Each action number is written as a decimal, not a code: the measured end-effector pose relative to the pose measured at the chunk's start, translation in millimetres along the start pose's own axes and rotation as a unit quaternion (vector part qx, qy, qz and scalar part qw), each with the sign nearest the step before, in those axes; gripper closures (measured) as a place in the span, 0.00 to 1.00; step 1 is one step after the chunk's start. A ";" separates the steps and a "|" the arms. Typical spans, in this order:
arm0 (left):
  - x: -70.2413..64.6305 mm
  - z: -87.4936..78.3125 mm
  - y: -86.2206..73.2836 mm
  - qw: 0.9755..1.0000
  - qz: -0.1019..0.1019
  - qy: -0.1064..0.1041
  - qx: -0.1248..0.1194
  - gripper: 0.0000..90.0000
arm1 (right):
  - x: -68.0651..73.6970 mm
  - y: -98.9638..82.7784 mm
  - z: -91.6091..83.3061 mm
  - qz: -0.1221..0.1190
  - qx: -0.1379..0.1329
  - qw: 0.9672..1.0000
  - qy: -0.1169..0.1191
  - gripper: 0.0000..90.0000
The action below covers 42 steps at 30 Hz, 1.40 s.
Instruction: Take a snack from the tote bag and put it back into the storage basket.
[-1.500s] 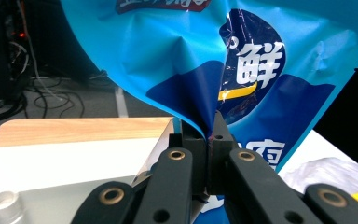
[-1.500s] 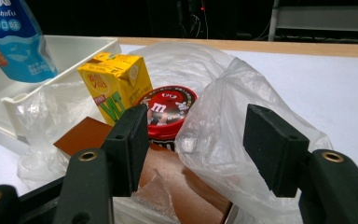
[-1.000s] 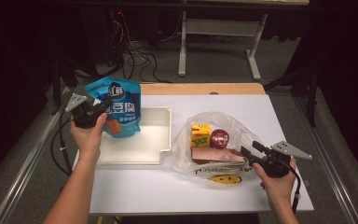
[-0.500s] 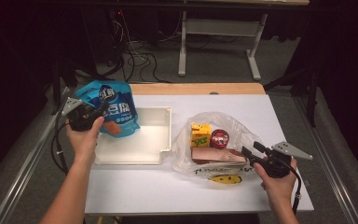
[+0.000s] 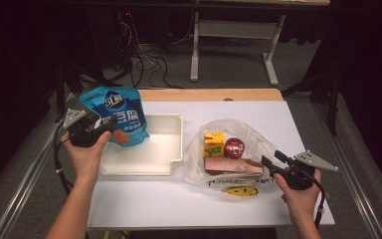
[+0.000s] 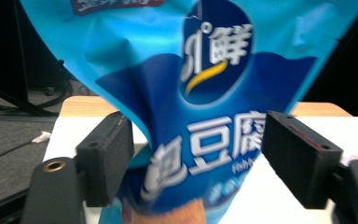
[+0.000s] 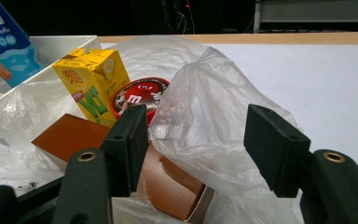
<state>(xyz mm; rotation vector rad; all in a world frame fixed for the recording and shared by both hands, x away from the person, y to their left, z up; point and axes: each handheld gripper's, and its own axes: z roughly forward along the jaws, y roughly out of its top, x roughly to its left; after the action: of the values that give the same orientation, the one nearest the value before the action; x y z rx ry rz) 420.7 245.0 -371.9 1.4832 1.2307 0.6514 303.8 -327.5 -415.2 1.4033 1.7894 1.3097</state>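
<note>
Left gripper shifted left since earlier frame, blue snack bag went with it, now over left edge of white tray. Jaws just been opening, bag between them, pads look clear of it. Right gripper parked, jaws open around fold of clear plastic bag, not pinching.

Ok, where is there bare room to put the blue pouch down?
The white tray is mostly bare at its right half; the blue pouch hangs over its left end. The table is bare along the near edge and behind the plastic bag. It is crowded around the bag, by the right gripper.
</note>
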 end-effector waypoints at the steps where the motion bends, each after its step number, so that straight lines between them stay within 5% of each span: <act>1: -3.2 -3.7 -2.0 1.000 0.001 -0.001 -0.001 0.27 | -0.1 0.5 -0.7 0.001 0.000 1.000 0.000 0.45; 9: -34.2 -22.3 -16.1 1.000 0.007 -0.004 -0.010 0.29 | -3.7 0.3 -1.3 -0.002 0.002 1.000 -0.006 0.45; 13: -56.9 -24.6 -26.5 0.999 0.023 -0.027 -0.002 0.30 | -4.1 -2.2 3.0 -0.015 0.017 1.000 -0.003 0.45; 20: -92.7 -24.0 -44.2 0.997 0.042 -0.067 0.012 0.32 | -16.3 -6.4 2.2 -0.006 0.022 0.999 -0.035 0.45; 25: -109.8 -16.9 -60.4 0.994 0.043 -0.096 0.036 0.35 | -28.4 -12.5 6.4 0.008 0.042 0.998 -0.054 0.60; 33: -128.4 -7.9 -71.8 0.991 0.050 -0.116 0.053 0.39 | -41.4 -22.7 17.8 0.041 0.076 0.995 -0.043 0.85; 36: -138.0 -4.3 -74.9 0.990 0.051 -0.122 0.056 0.42 | -47.1 -26.8 21.7 0.046 0.100 0.993 -0.051 0.99; 42: -148.0 -2.0 -82.1 0.988 0.062 -0.130 0.061 0.50 | -62.0 -34.0 28.3 0.061 0.144 0.983 -0.093 1.00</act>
<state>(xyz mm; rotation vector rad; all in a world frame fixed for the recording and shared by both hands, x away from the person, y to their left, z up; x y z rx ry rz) 342.4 102.1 -417.8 1.6984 0.9963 0.4525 333.5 -374.6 -467.3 1.7525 1.8438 0.9659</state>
